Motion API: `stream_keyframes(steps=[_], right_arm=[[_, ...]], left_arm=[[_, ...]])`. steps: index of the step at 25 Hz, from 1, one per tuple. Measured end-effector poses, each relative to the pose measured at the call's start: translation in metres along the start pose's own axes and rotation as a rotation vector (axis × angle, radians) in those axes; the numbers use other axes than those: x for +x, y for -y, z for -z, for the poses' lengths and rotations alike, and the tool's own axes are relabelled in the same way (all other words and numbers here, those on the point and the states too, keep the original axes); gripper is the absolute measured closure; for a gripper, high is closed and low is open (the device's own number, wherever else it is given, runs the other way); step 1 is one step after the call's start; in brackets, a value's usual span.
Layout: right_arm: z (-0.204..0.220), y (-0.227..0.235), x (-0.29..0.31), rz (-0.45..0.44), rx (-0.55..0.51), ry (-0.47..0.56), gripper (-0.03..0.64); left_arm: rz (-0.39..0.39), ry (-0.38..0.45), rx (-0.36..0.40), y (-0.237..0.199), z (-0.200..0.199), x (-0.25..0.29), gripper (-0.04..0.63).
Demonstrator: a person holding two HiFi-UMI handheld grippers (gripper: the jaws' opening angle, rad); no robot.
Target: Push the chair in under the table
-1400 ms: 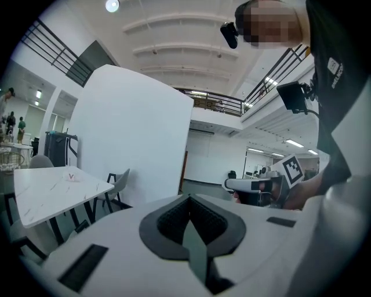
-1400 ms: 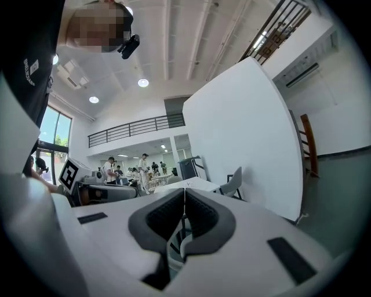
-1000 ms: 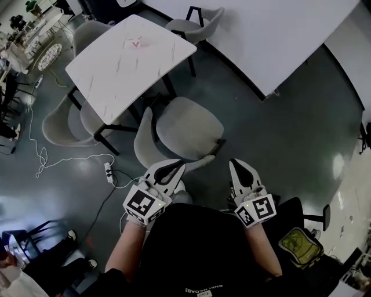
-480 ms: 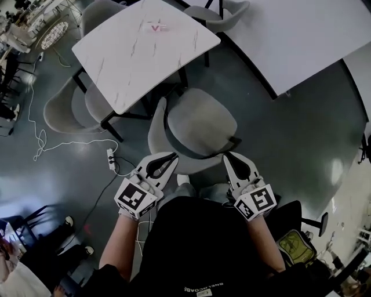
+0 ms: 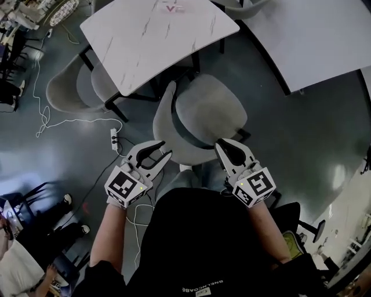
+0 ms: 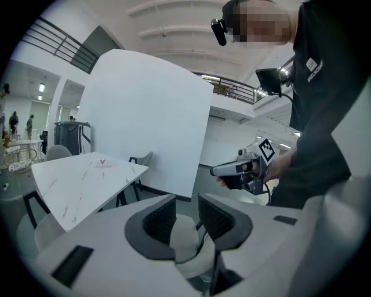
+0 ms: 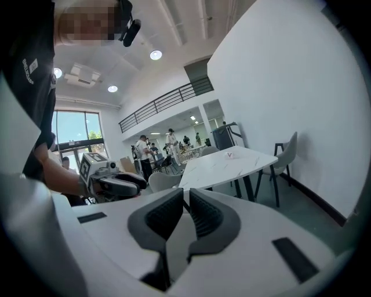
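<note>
A white card on the surface bears a red V. Square black-and-white code markers sit on the left hand-held gripper and right hand-held gripper. The shirt print is unreadable.

A large open hall, like a canteen or office lounge: white marble-look tables, grey shell chairs, a polished grey floor, a railed mezzanine, round ceiling lights, tall windows, and people standing far off.

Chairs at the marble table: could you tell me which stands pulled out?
The grey chair with its whole seat showing; the left chair sits partly under the table.
</note>
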State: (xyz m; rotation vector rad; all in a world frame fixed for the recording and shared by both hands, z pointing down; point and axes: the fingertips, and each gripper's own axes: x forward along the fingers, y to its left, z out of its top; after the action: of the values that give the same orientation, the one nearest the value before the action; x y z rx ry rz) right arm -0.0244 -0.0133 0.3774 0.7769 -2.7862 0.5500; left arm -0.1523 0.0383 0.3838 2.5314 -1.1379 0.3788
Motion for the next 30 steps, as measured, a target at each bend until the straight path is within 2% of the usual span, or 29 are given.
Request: stream_keyframes(steps=[4,9,12,15,21,30], right_arm=[[0.021,-0.008,0.024,-0.085,-0.008,-0.059,0.582],[0.054,-0.030,0.043,-0.193,-0.046,-0.163,0.514],[0.079,-0.043,0.054,-0.260,-0.059,-0.242,0.449],[0.108,-0.053,0.062,-0.314,-0.074,-0.331,0.378],[0.155,-0.069,0.072,-0.375,-0.124,-0.457,0.309],[0.216,-0.076,0.085,-0.391,-0.143,-0.589,0.267]], left_arm=[[0.002,-0.110,0.072,-0.012,0.026,0.000,0.469],[0.049,-0.284,0.235,-0.016,0.065,0.005,0.423],[0.097,-0.396,0.350,-0.017,0.090,0.010,0.399],[0.147,-0.491,0.414,-0.017,0.117,0.015,0.362],[0.230,-0.626,0.527,-0.018,0.163,0.025,0.293],[0.283,-0.712,0.647,-0.033,0.197,0.046,0.253]])
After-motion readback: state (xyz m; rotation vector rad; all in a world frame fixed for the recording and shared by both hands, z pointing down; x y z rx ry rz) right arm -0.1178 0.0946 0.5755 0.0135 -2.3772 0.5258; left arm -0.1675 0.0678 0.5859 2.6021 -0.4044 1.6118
